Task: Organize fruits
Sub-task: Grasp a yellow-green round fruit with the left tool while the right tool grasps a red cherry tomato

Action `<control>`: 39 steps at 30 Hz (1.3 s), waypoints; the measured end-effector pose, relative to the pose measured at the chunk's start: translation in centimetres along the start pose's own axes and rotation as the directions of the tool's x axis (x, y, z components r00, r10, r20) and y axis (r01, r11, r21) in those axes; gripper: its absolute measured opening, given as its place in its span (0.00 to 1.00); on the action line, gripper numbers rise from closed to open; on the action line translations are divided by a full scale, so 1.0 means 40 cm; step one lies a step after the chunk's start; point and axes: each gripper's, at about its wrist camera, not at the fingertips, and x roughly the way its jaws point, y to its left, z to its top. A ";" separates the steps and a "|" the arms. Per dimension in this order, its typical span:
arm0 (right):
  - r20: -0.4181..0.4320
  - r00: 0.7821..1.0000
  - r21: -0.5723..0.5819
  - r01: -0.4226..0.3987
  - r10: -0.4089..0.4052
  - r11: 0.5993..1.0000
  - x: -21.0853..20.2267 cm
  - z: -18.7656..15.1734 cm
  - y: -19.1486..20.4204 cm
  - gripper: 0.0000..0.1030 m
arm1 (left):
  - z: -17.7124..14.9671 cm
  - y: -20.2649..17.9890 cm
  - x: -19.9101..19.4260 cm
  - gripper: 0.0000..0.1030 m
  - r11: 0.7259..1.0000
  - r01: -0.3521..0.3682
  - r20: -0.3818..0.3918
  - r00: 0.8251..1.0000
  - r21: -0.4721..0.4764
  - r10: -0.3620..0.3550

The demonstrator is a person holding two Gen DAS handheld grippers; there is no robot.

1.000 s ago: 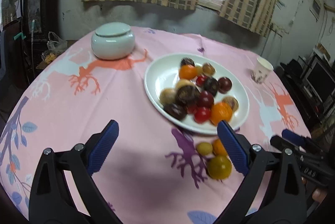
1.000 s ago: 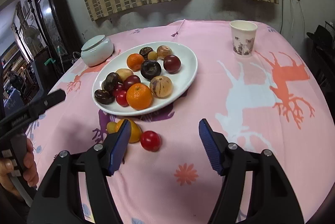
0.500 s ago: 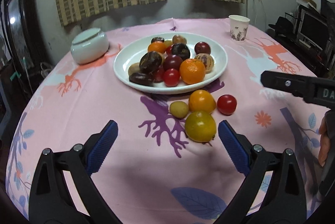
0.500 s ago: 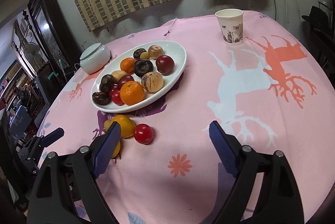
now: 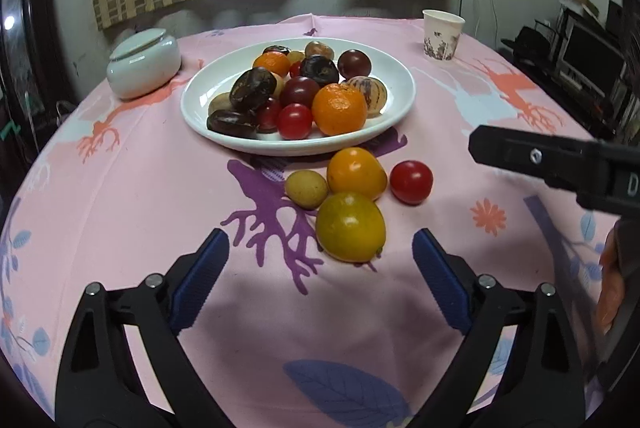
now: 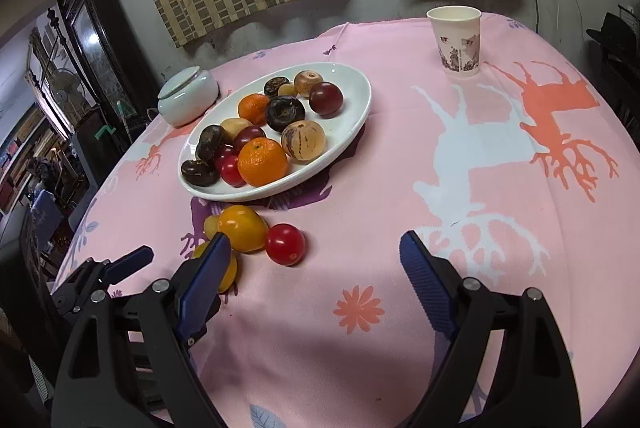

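Left wrist view: white plate (image 5: 400,88) on my desk's pink cloth (image 5: 140,188), heaped with fruit: two oranges, the nearer one (image 5: 339,109) at the front rim, a red tomato (image 5: 295,121) touching it, dark wrinkled fruits, dark plums, a pale striped fruit (image 5: 370,93). Four fruits lie loose on the cloth just in front of the plate: a yellow-green one (image 5: 351,227) nearest me, an orange-yellow one (image 5: 356,173) behind it, a small tan one (image 5: 306,189) and a red tomato (image 5: 411,182).

Lidded white jar (image 5: 143,63) left of the plate, closed, contents hidden. Paper cup (image 5: 443,35) far right, printed pattern, no lettering I can read; inside not visible.

My left tongs (image 5: 320,270) stand wide, jaws have just been closing a little, nothing gripped; the yellow-green fruit sits just ahead of them. My right tongs (image 6: 314,262) are wide apart too, having just been opening, empty. Their body shows a white "D", the rest cut off.
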 end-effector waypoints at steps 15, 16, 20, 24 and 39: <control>-0.019 0.999 0.022 -0.026 0.026 0.999 -0.009 0.005 0.003 0.84 | 0.021 -0.024 0.081 0.39 1.000 0.009 -0.107 0.994 -0.026 -0.012; -0.024 0.999 0.020 -0.023 0.023 1.000 -0.005 0.004 0.003 0.84 | 0.021 -0.019 0.074 0.39 0.999 0.016 -0.109 0.994 -0.035 -0.020; -0.037 0.999 0.009 -0.012 0.012 1.000 0.002 -0.002 0.006 0.84 | 0.009 -0.015 0.025 0.39 0.999 0.045 -0.084 0.995 -0.013 -0.046; -0.051 0.999 -0.008 0.007 -0.007 1.000 0.015 -0.007 0.007 0.84 | -0.014 0.019 -0.015 0.39 0.998 0.065 -0.080 0.995 -0.021 -0.067; -0.129 0.977 -0.316 0.121 -0.169 0.941 0.144 -0.074 0.094 0.79 | -0.036 0.106 0.032 0.39 0.984 0.131 -0.110 0.983 -0.120 -0.144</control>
